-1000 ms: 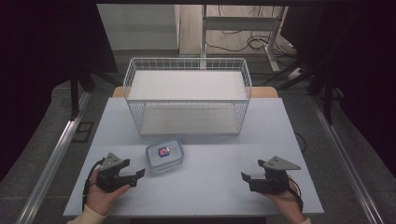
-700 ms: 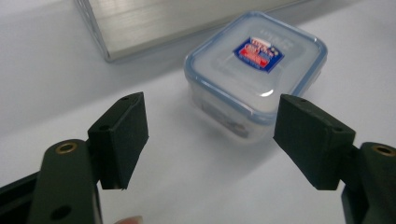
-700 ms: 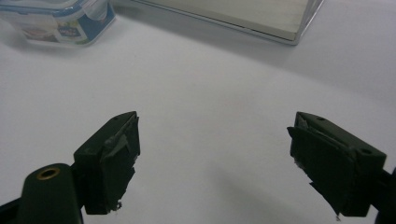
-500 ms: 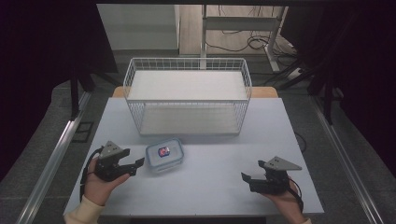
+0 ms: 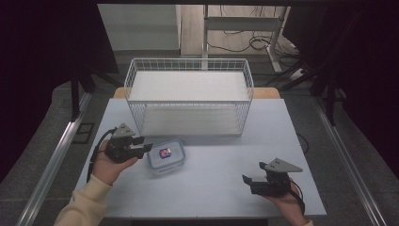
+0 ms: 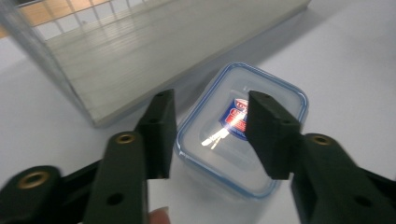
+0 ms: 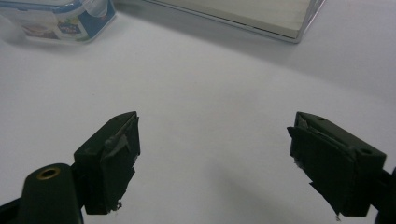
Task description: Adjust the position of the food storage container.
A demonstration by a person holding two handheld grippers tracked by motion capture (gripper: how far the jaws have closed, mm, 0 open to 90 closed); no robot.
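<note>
Your left gripper [image 5: 143,147] at the lidded box [image 5: 165,155], table [image 5: 211,165].
Fingers [image 6: 159,126] apart above its lid; your right gripper [image 5: 248,181] rests wide open.

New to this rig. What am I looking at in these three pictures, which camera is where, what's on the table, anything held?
No robot here: a person holds a two-jaw hand tool in each hand. The high view is a fixed camera above the table. It shows the left gripper beside a small clear lidded container, and the right gripper low on the table, away from everything. Behind stands a white wire basket.

The other two pictures come from cameras riding on the grippers, looking along their black jaws. In the left gripper view the jaws stand apart in front of the container, which has a blue-edged lid and a red label. In the right gripper view the jaws stand wide over bare table. Nothing is held.
</note>
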